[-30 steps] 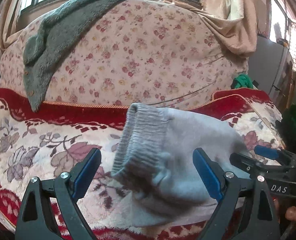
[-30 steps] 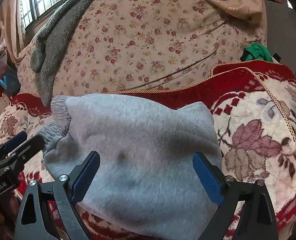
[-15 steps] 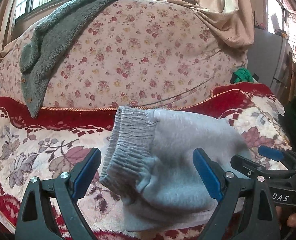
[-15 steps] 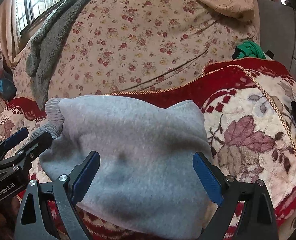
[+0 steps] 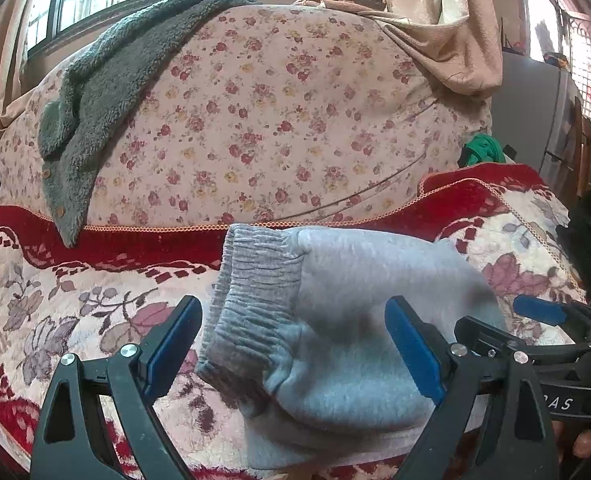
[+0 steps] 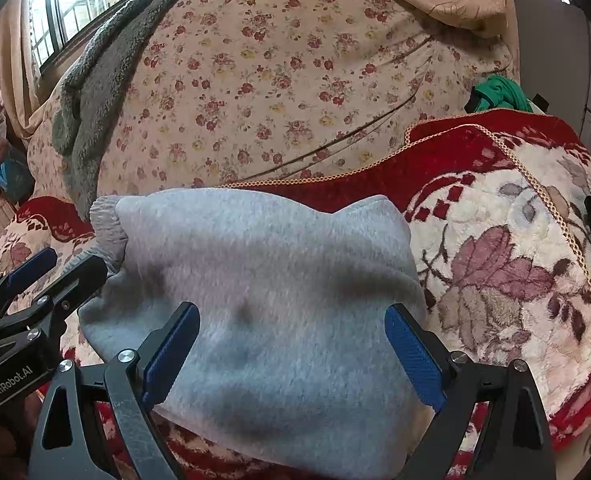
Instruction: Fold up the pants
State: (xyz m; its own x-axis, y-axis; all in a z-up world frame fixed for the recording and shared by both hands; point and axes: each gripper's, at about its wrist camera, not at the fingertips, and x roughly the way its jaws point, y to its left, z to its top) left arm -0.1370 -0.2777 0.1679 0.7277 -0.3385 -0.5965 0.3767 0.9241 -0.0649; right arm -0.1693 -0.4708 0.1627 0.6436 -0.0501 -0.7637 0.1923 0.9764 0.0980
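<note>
The grey fleece pants (image 5: 347, 320) lie folded in a compact bundle on the red floral blanket (image 5: 55, 300), ribbed waistband (image 5: 255, 300) toward the left. They also fill the middle of the right wrist view (image 6: 279, 296). My left gripper (image 5: 295, 352) is open, its blue pads either side of the bundle's near end, holding nothing. My right gripper (image 6: 291, 356) is open over the bundle's near edge, holding nothing. Each gripper shows in the other's view: the right one in the left wrist view (image 5: 543, 320), the left one in the right wrist view (image 6: 43, 276).
A large floral-covered cushion (image 5: 275, 128) rises behind the blanket, with a grey-green fleece garment (image 5: 95, 100) draped over its left side. A beige curtain (image 5: 447, 40) hangs at the right. A green cloth (image 5: 481, 150) lies at the cushion's right end.
Both grippers have drawn back slightly from the bundle, which now sits a little further off and flatter. Both jaws stay open.
</note>
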